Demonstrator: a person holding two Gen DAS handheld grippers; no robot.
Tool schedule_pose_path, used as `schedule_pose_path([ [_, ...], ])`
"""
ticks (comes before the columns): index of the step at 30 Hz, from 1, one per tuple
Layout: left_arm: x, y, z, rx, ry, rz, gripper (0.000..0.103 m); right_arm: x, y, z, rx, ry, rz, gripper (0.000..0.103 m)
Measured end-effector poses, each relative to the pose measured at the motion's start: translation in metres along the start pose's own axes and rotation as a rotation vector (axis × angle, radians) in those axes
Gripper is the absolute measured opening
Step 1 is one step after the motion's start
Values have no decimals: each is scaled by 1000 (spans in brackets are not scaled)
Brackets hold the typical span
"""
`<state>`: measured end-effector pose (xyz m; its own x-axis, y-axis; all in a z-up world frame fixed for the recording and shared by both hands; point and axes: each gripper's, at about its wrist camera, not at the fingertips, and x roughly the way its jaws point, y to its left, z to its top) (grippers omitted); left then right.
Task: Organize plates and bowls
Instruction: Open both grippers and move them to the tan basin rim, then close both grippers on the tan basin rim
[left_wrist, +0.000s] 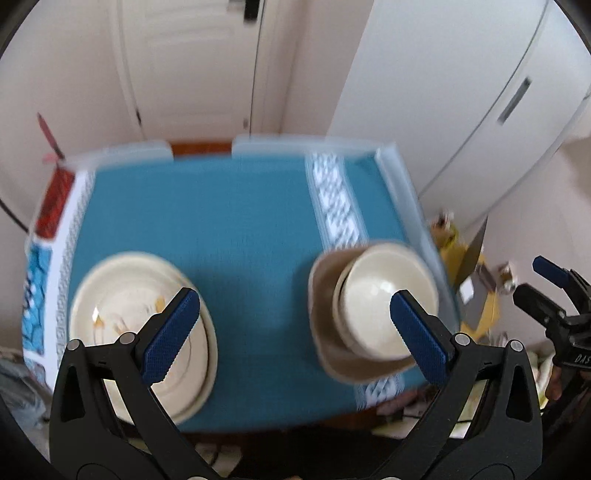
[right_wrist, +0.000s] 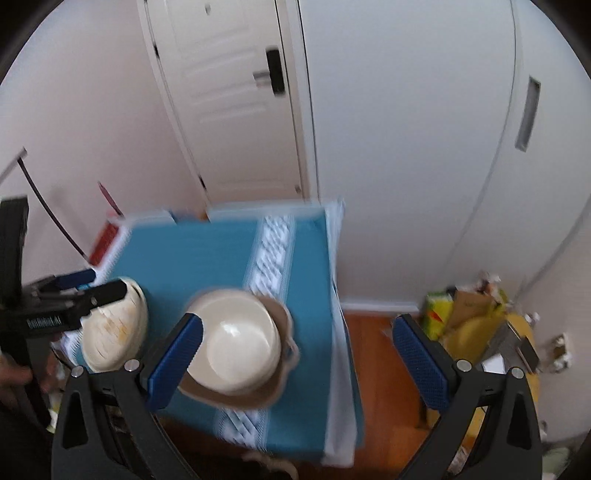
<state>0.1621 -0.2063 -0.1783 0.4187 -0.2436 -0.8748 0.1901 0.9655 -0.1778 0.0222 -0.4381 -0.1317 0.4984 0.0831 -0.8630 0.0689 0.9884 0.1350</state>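
A stack of cream plates (left_wrist: 144, 325) sits at the near left of the blue tablecloth (left_wrist: 229, 229). A cream bowl (left_wrist: 384, 295) rests in a tan bowl (left_wrist: 325, 332) at the near right. My left gripper (left_wrist: 291, 328) is open and empty, raised above the table between the two stacks. My right gripper (right_wrist: 295, 354) is open and empty, raised over the table's right edge; the cream bowl (right_wrist: 240, 339) and the tan bowl (right_wrist: 280, 321) lie by its left finger. The plates (right_wrist: 114, 332) show at the left under the left gripper (right_wrist: 74, 295).
A white fridge (left_wrist: 461, 92) stands right of the table, a white door (left_wrist: 192, 66) behind it. Yellow bags and clutter (right_wrist: 476, 317) lie on the wood floor (right_wrist: 373, 350) at the right. A red-and-white patterned border (left_wrist: 51, 206) edges the cloth's left side.
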Motion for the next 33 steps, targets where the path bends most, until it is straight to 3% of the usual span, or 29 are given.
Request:
schedule_pose_path([
  [4, 25, 5, -15, 21, 104, 32, 102, 34, -6, -19, 14, 149, 1, 102],
  [9, 52, 6, -28, 53, 213, 39, 102, 68, -6, -31, -11, 271, -8, 97],
  [11, 60, 5, -31, 60, 244, 33, 101, 83, -4, -32, -32, 316, -10, 92],
  [14, 75, 0, -34, 97, 290, 47, 86, 102, -2, -34, -65, 373, -8, 76],
  [21, 105, -9, -34, 138, 349, 30, 76, 128, 4, -37, -124, 431, 13, 59],
  [24, 114, -15, -36, 151, 352, 6, 75, 135, 5, -37, -144, 430, 21, 52],
  [27, 121, -18, -39, 161, 347, 29, 75, 139, 4, -35, -151, 420, 40, 49],
  [31, 131, -18, -43, 136, 383, 19, 75, 141, 6, -34, -168, 409, 72, 34],
  [33, 134, -18, -45, 122, 404, -1, 75, 144, 9, -33, -175, 410, 82, 31],
])
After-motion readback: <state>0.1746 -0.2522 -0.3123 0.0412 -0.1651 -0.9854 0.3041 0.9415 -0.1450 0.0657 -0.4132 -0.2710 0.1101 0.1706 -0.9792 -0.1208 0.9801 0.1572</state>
